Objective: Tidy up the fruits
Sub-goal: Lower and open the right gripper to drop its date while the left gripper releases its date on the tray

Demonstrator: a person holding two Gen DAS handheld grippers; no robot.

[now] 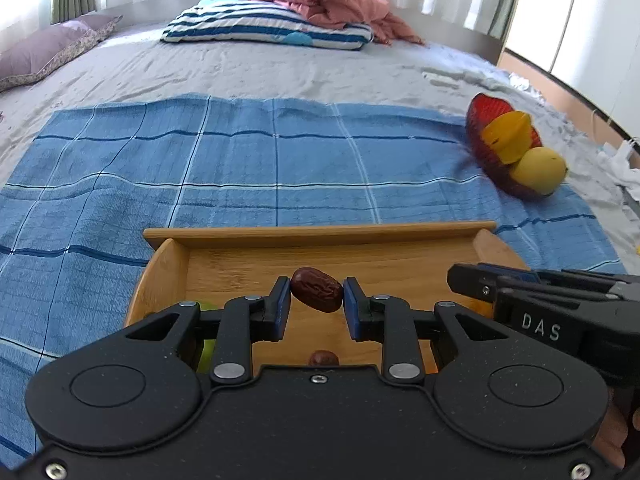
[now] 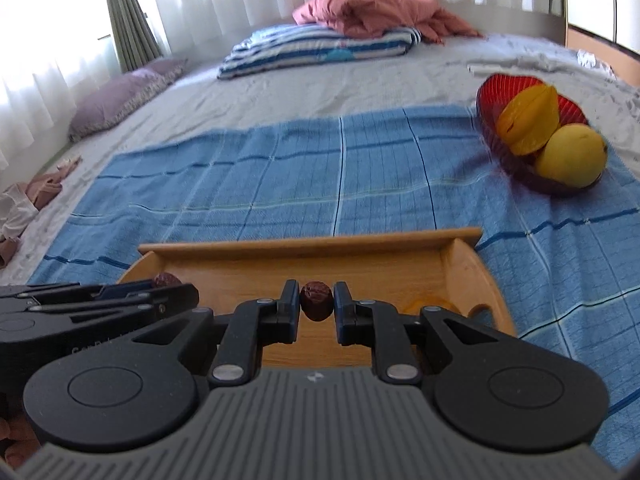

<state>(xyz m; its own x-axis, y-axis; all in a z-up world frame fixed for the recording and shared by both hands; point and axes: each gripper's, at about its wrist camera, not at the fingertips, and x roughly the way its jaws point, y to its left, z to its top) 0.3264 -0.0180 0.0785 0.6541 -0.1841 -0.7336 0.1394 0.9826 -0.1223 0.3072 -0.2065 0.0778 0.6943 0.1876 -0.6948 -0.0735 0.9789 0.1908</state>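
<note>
My left gripper (image 1: 316,300) has its jaws closed narrow on a date (image 1: 317,289), dark brown-red w/ wrinkled, glossy skin, oval shape, lying a bit tilted between the blue pads (image 1: 285,300). My right gripper (image 2: 316,306) holds a second date (image 2: 316,301) the same way, jaws narrow around it; this one looks rounder and also wrinkled. Both are held above the wooden tray (image 1: 320,234), which is light bamboo w/ visible grain, straight back rim and rounded side walls; on the right wall I see a cut-out handle (image 2: 480,308) in the right view.

Inside the tray, near my left gripper body, one more date (image 1: 323,358) lies on the floor of it, partly hidden. Sth green (image 1: 206,350) sits at the tray's left side behind my linkage; I cannot tell what fruit. An orange thing (image 2: 430,303) is behind the right linkage, unclear too.

On the other gripper's side, in the left view, white letters "DAS" (image 1: 540,326) are readable.

The tray stands on a blue checked towel (image 1: 280,160), terry texture w/ white and dark lines, spread on a bed w/ grey sheet (image 1: 280,68). Well apart, at the towel's right edge, a red ribbed bowl (image 2: 500,88) holds a starfruit (image 2: 530,120), orange-yellow w/ ridges, and a smooth yellow round fruit (image 2: 570,156). Far back: a striped blue-white folded blanket (image 1: 268,26), a pink crumpled cloth (image 1: 332,0) on it, a purple pillow (image 1: 48,48).
</note>
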